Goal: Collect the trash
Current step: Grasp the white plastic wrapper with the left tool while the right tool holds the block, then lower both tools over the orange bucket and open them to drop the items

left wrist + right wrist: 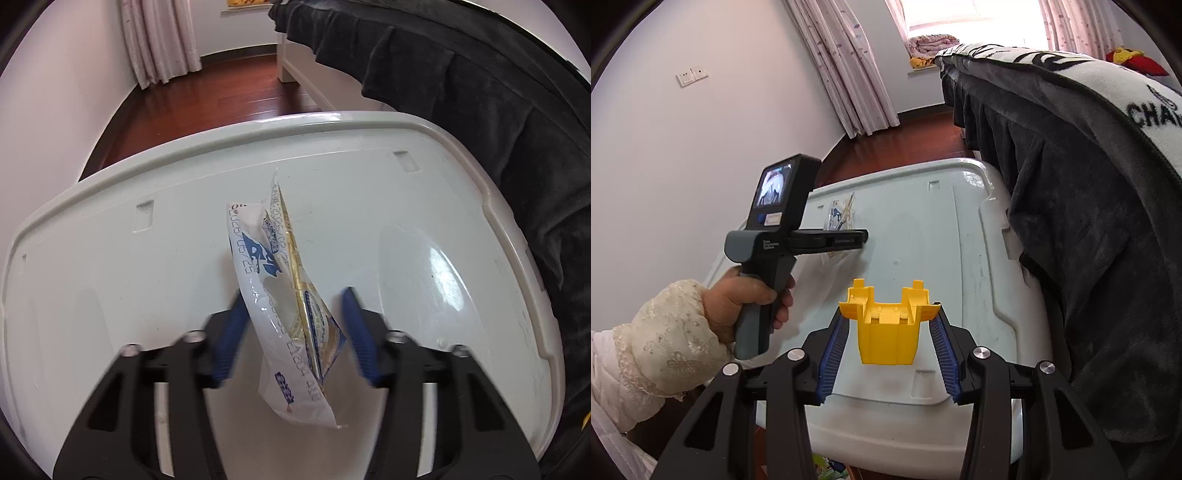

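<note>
- Left tongs (293, 334) are seen spread wide, with the blue pads (231, 341) standing on either side of a wrapper (284, 295); contact with either pad cannot be confirmed, and nothing is judged to be clamped yet.
- Wrapper is found lying on the white lid (110, 266), its long axis running away from the tongs and slightly leftward, so the pads are set across its narrow width.
- One fold of the wrapper is raised into a ridge along that axis, which is judged to offer the pads something to pinch.
- Right tongs (890, 332) are seen partly open around a yellow plastic piece (888, 328); its flared upper edges meet the pads, yet a firm hold cannot be told from a loose cradling.
- Seen from the right wrist, the left tool (775, 229) is held in a hand (738, 306) directly over the wrapper, well ahead of the right tongs; the left is clearly the nearer.
- A straight closing of the left tongs is judged to be all the coming move needs, provided the wrapper does not slide on the glossy lid.
- Dark bedding (1089, 221) hangs just beside the lid's right edge.
</note>
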